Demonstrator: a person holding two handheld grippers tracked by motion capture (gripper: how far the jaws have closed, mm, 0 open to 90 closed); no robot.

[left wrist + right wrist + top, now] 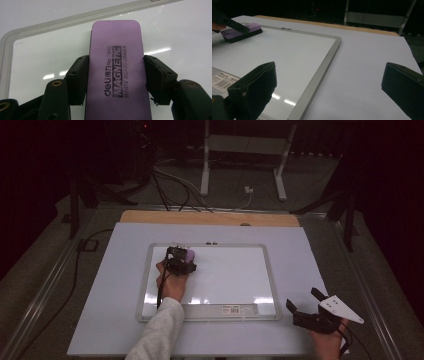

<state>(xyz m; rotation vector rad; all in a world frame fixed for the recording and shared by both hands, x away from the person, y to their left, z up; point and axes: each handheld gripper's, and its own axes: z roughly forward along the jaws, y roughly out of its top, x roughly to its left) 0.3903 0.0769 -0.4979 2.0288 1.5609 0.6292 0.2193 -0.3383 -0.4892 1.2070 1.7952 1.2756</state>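
Gripping a purple rectangular whiteboard eraser (117,72) by its long sides, the left gripper (181,258) pressed it flat against a white, grey-framed rectangular whiteboard (225,280) near the board's far-left corner. Its two black jaws were clamped against opposite edges of the eraser, whose top carried the printed words "deli No 7840 MAGNETIC WHITE BOARD ERASER". A hand (170,282) in a pale grey sleeve (155,332) reached in from the near edge of the table to hold that tool, with a dark cable trailing back along the wrist.

The whiteboard lay flat on a large pale sheet (100,290) covering the table, with a strip of bare wood (210,218) showing along the far side. A barcode label (233,309) sat on the board's near rail.

The right gripper (306,304) hovered low over the pale sheet, just beside the board's near-right corner and well apart from the eraser. Its jaws stood wide apart, holding nothing, and a grey three-cornered plate (341,309) rode on top. From that tool's own camera, the eraser (240,31) appeared far off across the board's glossy surface.
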